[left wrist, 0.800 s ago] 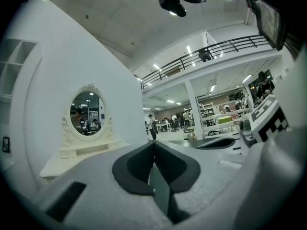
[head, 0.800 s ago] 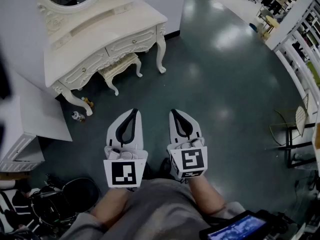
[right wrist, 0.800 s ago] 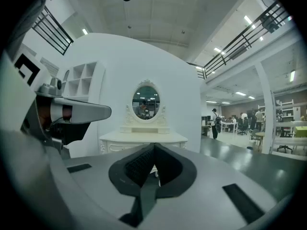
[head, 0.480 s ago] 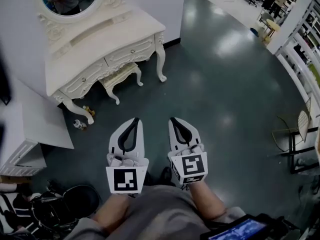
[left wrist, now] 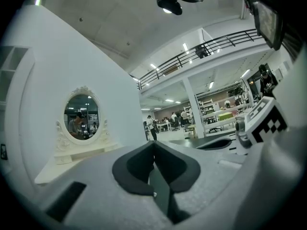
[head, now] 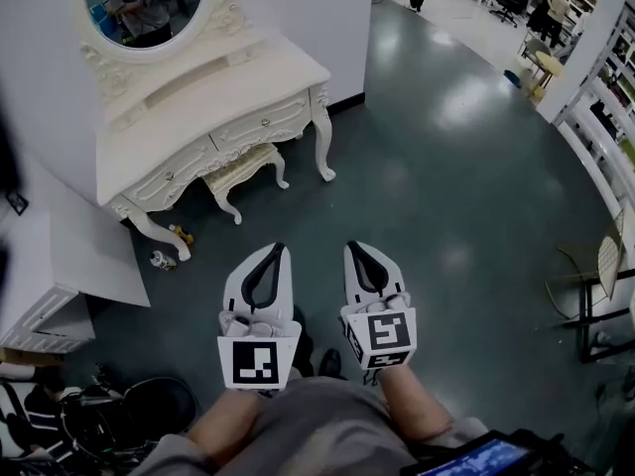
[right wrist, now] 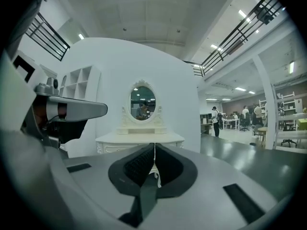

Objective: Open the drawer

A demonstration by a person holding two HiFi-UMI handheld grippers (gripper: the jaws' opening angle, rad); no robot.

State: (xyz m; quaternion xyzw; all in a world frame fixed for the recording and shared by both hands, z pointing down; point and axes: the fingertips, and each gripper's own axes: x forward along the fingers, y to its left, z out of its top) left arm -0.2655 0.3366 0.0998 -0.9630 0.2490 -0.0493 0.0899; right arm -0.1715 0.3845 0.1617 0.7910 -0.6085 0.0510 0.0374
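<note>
Left gripper point(head: 275, 252) and right gripper point(head: 354, 249) were both shut, holding nothing. The drawer point(head: 264, 122) lay well ahead and leftward, closed, nearer the left gripper.

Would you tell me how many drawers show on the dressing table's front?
2: the first drawer sits left of the stool in the head view, the second drawer above it. Others may be hidden.

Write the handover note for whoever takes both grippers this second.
Left gripper: shut, empty.
Right gripper: shut, empty.
Both are held low in front of the person, over the floor, well short of the white dressing table ahead and to the left.
Its front drawers look shut.
Done: nothing yet.
Left: walk up, open a gripper, grip one drawer, pull it out.
</note>
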